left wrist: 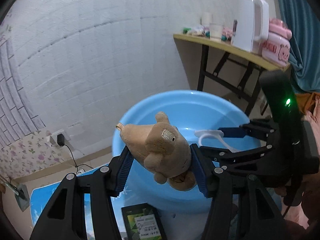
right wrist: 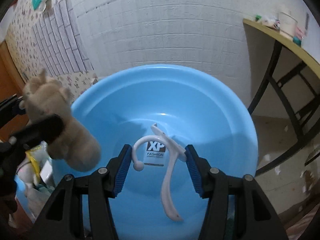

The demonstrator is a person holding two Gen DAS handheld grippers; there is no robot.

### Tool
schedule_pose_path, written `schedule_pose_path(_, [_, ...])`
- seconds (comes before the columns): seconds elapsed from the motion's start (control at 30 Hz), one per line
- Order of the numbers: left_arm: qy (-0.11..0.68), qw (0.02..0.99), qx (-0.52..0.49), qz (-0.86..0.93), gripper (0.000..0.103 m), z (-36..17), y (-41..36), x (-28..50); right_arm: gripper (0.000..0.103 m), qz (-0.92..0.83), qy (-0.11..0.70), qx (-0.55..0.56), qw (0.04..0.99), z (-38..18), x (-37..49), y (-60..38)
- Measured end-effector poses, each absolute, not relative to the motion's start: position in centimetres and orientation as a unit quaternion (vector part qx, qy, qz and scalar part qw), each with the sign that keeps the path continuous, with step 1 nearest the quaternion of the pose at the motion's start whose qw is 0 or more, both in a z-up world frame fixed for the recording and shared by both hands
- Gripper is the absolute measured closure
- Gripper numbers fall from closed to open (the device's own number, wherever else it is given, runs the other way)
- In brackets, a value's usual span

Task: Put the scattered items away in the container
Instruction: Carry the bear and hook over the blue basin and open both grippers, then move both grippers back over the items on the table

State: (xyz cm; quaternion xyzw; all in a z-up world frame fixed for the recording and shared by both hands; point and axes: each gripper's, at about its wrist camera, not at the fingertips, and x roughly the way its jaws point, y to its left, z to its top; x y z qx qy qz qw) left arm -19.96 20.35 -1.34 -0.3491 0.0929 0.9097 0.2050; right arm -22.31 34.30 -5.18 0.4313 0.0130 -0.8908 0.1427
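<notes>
My left gripper (left wrist: pixel 162 165) is shut on a brown plush bear (left wrist: pixel 160 148) and holds it above the near rim of a blue plastic basin (left wrist: pixel 186 108). My right gripper (right wrist: pixel 158 168) is shut on a white plastic hook-shaped hanger (right wrist: pixel 170 170) and holds it over the basin's (right wrist: pixel 200 92) inside. The right gripper also shows in the left wrist view (left wrist: pixel 208 140), to the right of the bear, with the white hanger (left wrist: pixel 210 135) in it. The bear also shows in the right wrist view (right wrist: pixel 60 124) at the left, over the basin's left rim.
A black and green packet (left wrist: pixel 143 223) lies on a blue surface (left wrist: pixel 42 202) below the basin. A folding table (left wrist: pixel 230 49) with a white jug (left wrist: pixel 250 24) and pink container (left wrist: pixel 278 42) stands at the back right. A white tiled wall is behind.
</notes>
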Motion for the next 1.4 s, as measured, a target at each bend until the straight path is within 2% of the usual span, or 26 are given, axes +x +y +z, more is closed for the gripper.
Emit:
schedule_pose_path(0.27, [0.104, 0.221, -0.375, 0.894, 0.045, -3.2, 21.2, -20.5, 0.049, -0.879, 0.015, 0.447, 0.164, -5.8, -22.9, 34.3])
schedule_pose_path(0.63, [0.102, 0.223, -0.364, 0.899, 0.044, -2.4, 20.1, -18.0, 0.049, -0.881, 0.001, 0.444, 0.162, -5.2, -22.1, 34.3])
schedule_pose_path(0.73, [0.097, 0.218, -0.358, 0.903, 0.039, -1.9, 19.3, -17.1, 0.049, -0.883, -0.005, 0.441, 0.163, -4.9, -21.8, 34.2])
schedule_pose_path(0.87, [0.090, 0.206, -0.351, 0.909, 0.038, -1.2, 18.2, -16.0, 0.049, -0.884, 0.010, 0.443, 0.151, -4.7, -21.3, 33.6])
schedule_pose_path(0.93, [0.087, 0.202, -0.348, 0.911, 0.037, -0.9, 17.6, -15.6, 0.045, -0.886, 0.010, 0.440, 0.149, -4.6, -20.9, 33.4])
schedule_pose_path(1.0, [0.085, 0.194, -0.346, 0.914, 0.037, -0.7, 16.8, -15.0, 0.035, -0.888, 0.007, 0.436, 0.149, -4.6, -20.8, 33.5])
schedule_pose_path(1.13, [0.078, 0.175, -0.342, 0.920, 0.030, -0.4, 15.2, -13.8, 0.034, -0.890, -0.007, 0.435, 0.135, -4.4, -20.5, 33.9])
schedule_pose_path(1.2, [0.073, 0.165, -0.340, 0.923, 0.022, -0.3, 14.3, -13.2, 0.034, -0.893, -0.014, 0.430, 0.132, -4.0, -20.0, 34.1])
schedule_pose_path(1.27, [0.065, 0.156, -0.336, 0.927, 0.010, -0.1, 13.3, -12.5, 0.034, -0.897, -0.015, 0.421, 0.130, -3.4, -19.1, 34.2])
schedule_pose_path(1.4, [0.047, 0.137, -0.334, 0.931, 0.005, -0.1, 11.3, -11.1, 0.034, -0.908, -0.013, 0.400, 0.121, -2.0, -17.1, 34.2])
